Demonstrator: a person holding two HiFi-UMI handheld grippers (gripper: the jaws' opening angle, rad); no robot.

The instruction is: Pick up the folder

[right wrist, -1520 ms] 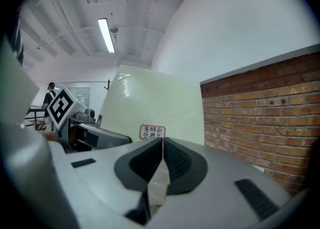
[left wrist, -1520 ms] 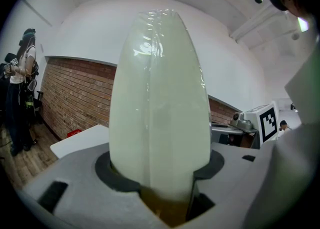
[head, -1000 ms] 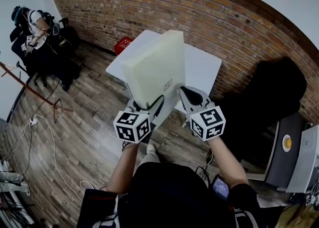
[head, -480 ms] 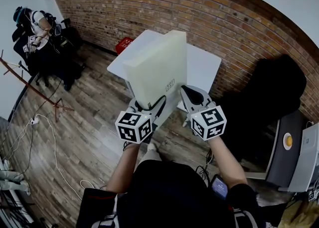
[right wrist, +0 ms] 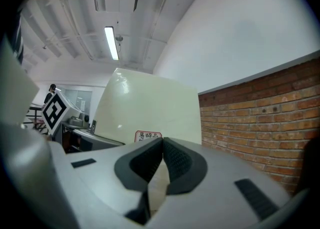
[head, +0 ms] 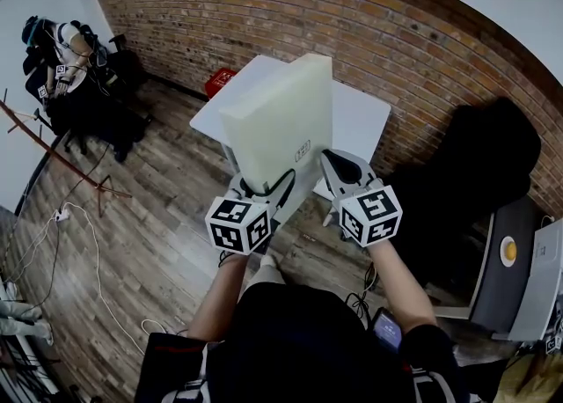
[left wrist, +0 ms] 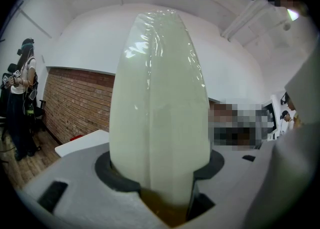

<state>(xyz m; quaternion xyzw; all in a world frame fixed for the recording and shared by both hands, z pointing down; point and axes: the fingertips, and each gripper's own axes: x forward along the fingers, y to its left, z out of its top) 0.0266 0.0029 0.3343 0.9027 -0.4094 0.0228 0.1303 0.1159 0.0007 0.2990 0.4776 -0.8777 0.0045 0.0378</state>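
Observation:
A thick, pale cream folder [head: 277,120] is held upright in the air above the white table [head: 361,120], tilted slightly away from me. My left gripper [head: 264,188] clamps its wide lower edge. In the left gripper view the folder [left wrist: 160,108] fills the space between the jaws of that gripper [left wrist: 161,175]. My right gripper [head: 331,169] is at the folder's lower right corner. In the right gripper view its pads meet at the right gripper [right wrist: 161,159] on a thin cream flap. Above them stands the folder's face [right wrist: 150,110] with a small red-bordered label [right wrist: 148,136].
A brick wall [head: 369,32] runs behind the table. A person sits at the far left [head: 62,49] beside dark chairs. A red crate [head: 218,78] lies on the wooden floor. A wooden stand [head: 62,164] and cables are at left, a black bulk [head: 484,172] at right.

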